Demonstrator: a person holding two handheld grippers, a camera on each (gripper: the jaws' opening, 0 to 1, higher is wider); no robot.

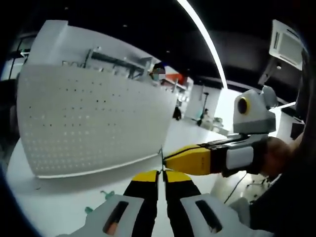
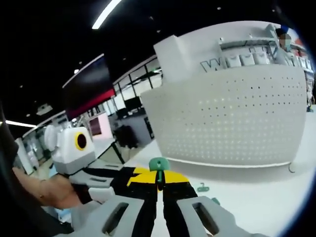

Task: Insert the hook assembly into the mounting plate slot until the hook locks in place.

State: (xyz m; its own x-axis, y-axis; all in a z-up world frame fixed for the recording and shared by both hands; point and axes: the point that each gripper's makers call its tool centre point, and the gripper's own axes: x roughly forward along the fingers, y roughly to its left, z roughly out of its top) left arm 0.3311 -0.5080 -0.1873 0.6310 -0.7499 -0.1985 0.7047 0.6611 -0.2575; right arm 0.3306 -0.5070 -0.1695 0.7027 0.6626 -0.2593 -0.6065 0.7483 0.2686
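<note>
Green plastic hook (image 2: 159,165), light and stiff, being pinched by right gripper (image 2: 159,183) before white pegboard (image 2: 232,118); left gripper (image 1: 162,173) jaws pressing together, probably steadying its thin stem.

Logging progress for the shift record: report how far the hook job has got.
Done: a hook is picked up, with the right gripper shut on its stem and its green cap above the tips. In hand: the left gripper is shut on the thin wire, its tip meeting the right one's in front of the pegboard. Left: nothing sits in the board's holes yet; spare green hooks lie on the table.
</note>
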